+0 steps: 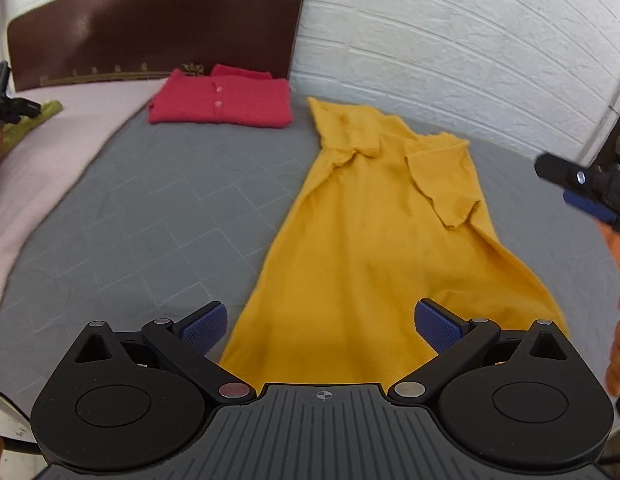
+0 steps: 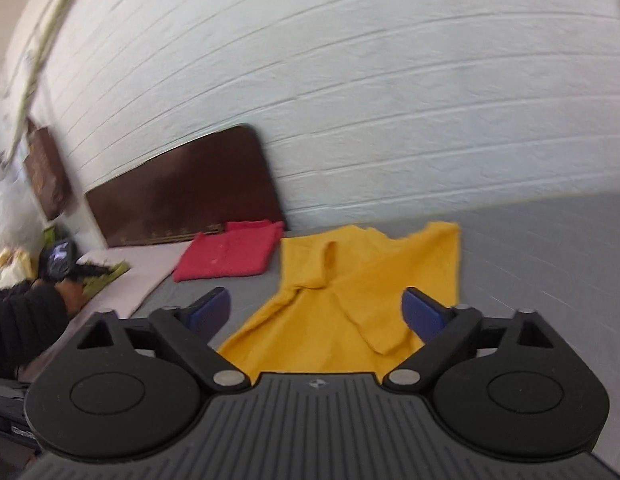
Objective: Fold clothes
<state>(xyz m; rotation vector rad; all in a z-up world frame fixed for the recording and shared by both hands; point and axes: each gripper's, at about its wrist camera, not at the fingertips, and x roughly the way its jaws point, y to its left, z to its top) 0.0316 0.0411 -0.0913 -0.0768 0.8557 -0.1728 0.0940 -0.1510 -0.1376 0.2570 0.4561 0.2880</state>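
Left gripper (image 1: 321,326) spread wide, empty, over yellow shirt (image 1: 373,248) hem at lower centre, right gripper (image 2: 317,312) likewise agape, folded red shirt (image 1: 222,98) upper centre, grey bedspread (image 1: 150,216) beneath

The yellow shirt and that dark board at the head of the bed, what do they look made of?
The yellow shirt looks like soft matte knit fabric, probably cotton: it drapes limply, with slightly ragged sleeve edges. The headboard looks like glossy dark brown wood or laminate: it reflects light and carries gold trim along its lower edge. Which one, the pictures cannot settle.
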